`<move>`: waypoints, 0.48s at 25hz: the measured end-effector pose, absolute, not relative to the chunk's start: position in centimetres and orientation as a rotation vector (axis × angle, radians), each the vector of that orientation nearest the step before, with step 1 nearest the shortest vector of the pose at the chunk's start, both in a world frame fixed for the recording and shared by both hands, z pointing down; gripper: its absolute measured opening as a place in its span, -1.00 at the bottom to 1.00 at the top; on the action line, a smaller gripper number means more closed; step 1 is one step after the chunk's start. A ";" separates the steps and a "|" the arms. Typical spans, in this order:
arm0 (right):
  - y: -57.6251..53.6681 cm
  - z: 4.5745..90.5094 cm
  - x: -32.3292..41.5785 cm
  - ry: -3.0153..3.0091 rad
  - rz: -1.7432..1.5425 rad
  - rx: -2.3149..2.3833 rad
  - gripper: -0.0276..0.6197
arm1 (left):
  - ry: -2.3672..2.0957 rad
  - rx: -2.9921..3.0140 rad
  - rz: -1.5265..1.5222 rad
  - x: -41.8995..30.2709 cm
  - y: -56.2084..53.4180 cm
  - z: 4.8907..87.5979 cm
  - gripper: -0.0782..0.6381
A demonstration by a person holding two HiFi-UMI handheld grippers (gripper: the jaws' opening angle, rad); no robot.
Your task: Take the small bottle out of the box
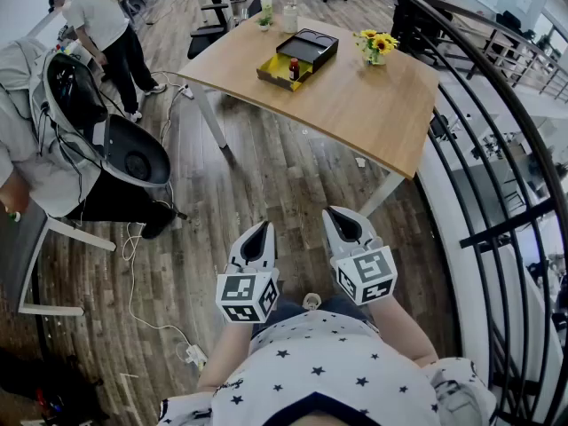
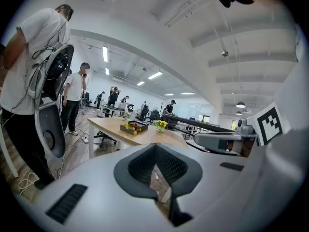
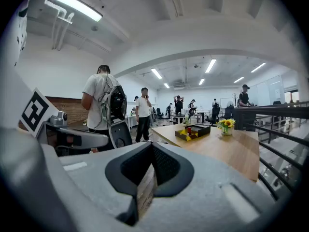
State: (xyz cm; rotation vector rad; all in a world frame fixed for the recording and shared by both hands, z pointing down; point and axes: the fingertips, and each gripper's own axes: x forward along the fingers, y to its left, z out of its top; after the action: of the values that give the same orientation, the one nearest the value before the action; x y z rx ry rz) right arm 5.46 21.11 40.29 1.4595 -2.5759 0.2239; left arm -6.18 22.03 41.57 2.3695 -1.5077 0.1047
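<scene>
Head view: the small bottle stands upright in the yellow near part of the box, which sits on the far side of the desk, left of a pot of flowers. The left claw and right claw hang side by side over the wooden floor, well apart from the desk, both clenched and empty.

Left gripper view: the left claw has its jaws pressed together on nothing. The box is a small shape far off on the desk; a red speck in it is probably the bottle, too small to tell.

Right gripper view: the right claw is likewise clenched on nothing. The box lies far ahead to the right on the desk, with a red speck in its yellow part.

By my judgement, nothing of the task is done yet: approaching the desk, opening a claw, gripping the bottle and lifting it out all remain.
</scene>
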 end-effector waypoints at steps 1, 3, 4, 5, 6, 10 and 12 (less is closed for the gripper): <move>21.4 40.3 5.5 -2.578 0.220 1.459 -0.90 | -1.509 2.370 0.104 -6.1 22.3 41.6 -0.77; 22.0 40.4 5.5 -2.582 0.212 1.456 -0.90 | -1.516 2.370 0.102 -6.0 22.8 41.6 -0.77; 22.2 40.3 5.5 -2.584 0.209 1.453 -0.90 | -1.522 2.368 0.100 -6.1 23.0 41.6 -0.77; 22.3 40.3 5.4 -2.585 0.206 1.451 -0.90 | -1.529 2.365 0.097 -6.2 23.1 41.5 -0.77; 22.4 40.2 5.4 -2.587 0.203 1.448 -0.90 | -1.536 2.363 0.095 -6.3 23.2 41.4 -0.77; 22.8 40.2 5.5 -2.592 0.192 1.426 -0.90 | -1.551 2.357 0.083 -6.1 23.5 41.2 -0.77; 22.9 40.1 5.7 -2.598 0.186 1.416 -0.90 | -1.548 2.358 0.077 -5.7 23.6 41.0 -0.77</move>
State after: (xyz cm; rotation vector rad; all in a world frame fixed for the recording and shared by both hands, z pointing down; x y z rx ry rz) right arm 5.72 22.87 40.14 1.4156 -2.5983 0.1858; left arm -5.69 23.55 41.04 2.3584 -1.5483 0.0769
